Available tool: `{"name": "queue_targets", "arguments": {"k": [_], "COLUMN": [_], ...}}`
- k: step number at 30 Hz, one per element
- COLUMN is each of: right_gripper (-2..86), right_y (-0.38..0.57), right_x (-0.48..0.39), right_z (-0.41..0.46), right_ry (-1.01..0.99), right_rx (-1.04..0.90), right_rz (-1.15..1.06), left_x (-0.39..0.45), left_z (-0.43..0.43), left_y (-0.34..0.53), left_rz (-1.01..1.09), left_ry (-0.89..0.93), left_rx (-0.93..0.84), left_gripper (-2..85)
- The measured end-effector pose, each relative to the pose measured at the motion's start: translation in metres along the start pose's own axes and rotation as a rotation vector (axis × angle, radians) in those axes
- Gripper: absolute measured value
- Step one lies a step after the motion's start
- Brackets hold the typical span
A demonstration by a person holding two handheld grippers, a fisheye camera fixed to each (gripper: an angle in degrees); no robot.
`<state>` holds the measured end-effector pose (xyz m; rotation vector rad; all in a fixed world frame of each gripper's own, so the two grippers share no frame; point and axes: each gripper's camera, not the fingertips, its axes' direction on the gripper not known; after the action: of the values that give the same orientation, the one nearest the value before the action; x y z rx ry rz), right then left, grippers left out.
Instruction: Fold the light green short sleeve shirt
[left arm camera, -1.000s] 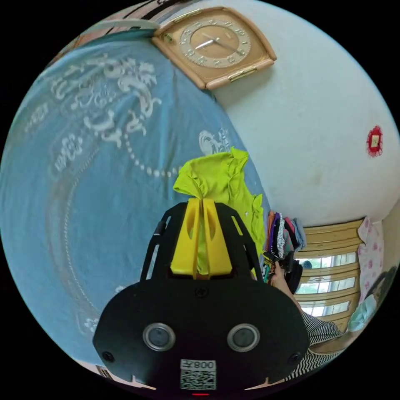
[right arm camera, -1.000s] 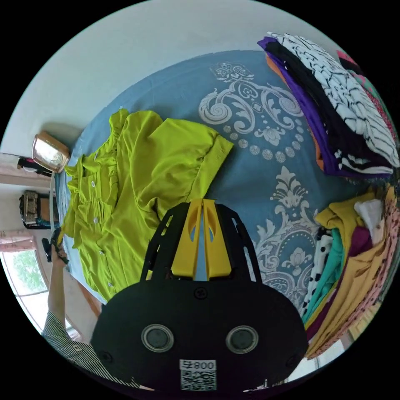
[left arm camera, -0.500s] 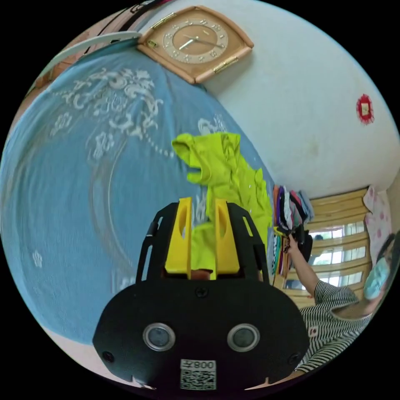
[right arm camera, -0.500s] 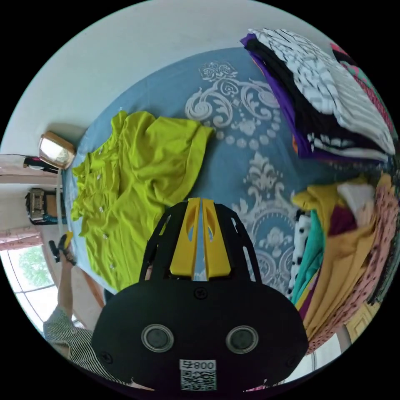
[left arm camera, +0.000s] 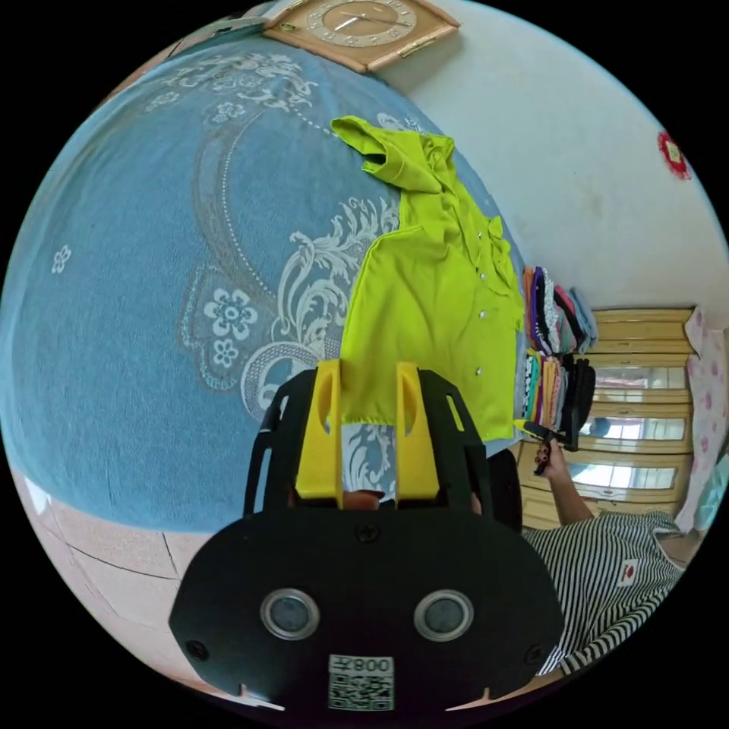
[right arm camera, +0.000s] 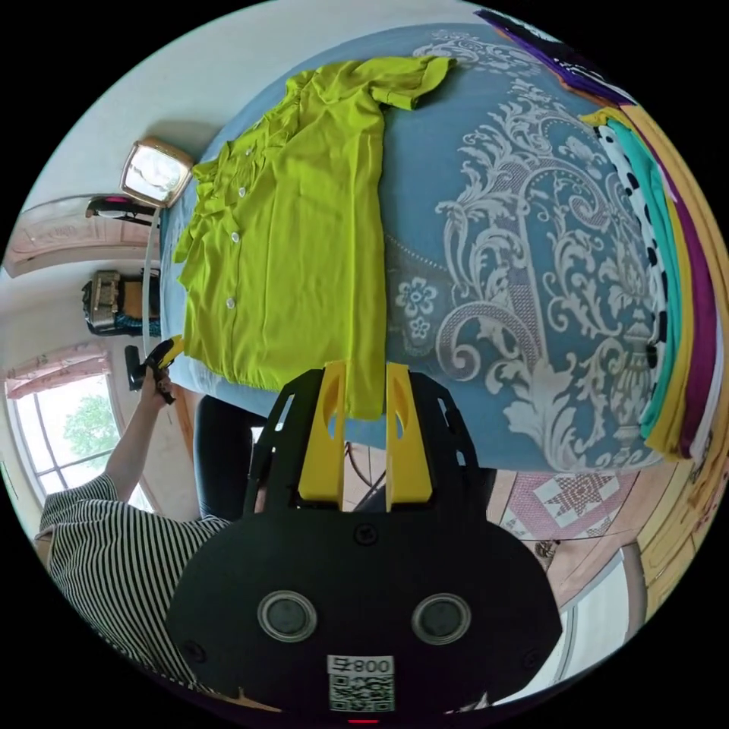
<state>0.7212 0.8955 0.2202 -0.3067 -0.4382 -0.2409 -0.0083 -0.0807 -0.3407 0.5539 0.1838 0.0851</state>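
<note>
The shirt (left arm camera: 433, 304) lay spread flat and buttoned on a bed covered by a blue bedspread (left arm camera: 152, 266) with a pale scroll-and-flower pattern. Its hem reached the near edge of the bed, and its collar pointed toward the far wall (left arm camera: 592, 167), which was plain and pale. One short sleeve stuck out toward the far left in the left gripper view, slightly crumpled.

The left gripper (left arm camera: 368, 433) hung just off the near edge of the bed, its yellow jaws standing apart with nothing between them; the shirt's hem corner showed through the gap behind them. The right gripper (right arm camera: 364, 433) was likewise held at the near edge with its jaws parted and empty, the other hem corner of the shirt (right arm camera: 296, 228) seen just beyond its tips.

A square wooden clock (left arm camera: 361, 23) leaned against the wall at the head of the bed. Folded clothes sat in a stack (left arm camera: 550, 334) on the right side of the bed, past the shirt. In the right gripper view the same clothes (right arm camera: 676, 304) ran along the right rim. Beyond the bed stood a wooden cabinet (left arm camera: 645, 410) with glass fronts, and a window (right arm camera: 68, 433) let in daylight. The floor (left arm camera: 99, 577) beneath the bed's edge was tiled. The person wore a striped top (right arm camera: 114, 562).
</note>
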Motion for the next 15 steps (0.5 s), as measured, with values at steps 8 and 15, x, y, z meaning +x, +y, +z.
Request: {"name": "queue_targets", "arguments": {"k": [8,15], "right_gripper": [2.6,0.7], "right_y": [0.009,0.043], "right_x": [-0.002,0.015], "right_z": [0.008,-0.038], "right_ry": [0.096,-0.014], "right_rx": [-0.040,-0.018], "right_rz": [-0.016,-0.059], "left_x": [0.004,0.002], "left_z": [-0.002,-0.043], "left_y": [0.047,0.115], "left_rz": [-0.047,-0.034], "left_ry": [0.034,0.140], "left_rx": [-0.099,-0.021], "left_gripper": [1.4,0.9]}}
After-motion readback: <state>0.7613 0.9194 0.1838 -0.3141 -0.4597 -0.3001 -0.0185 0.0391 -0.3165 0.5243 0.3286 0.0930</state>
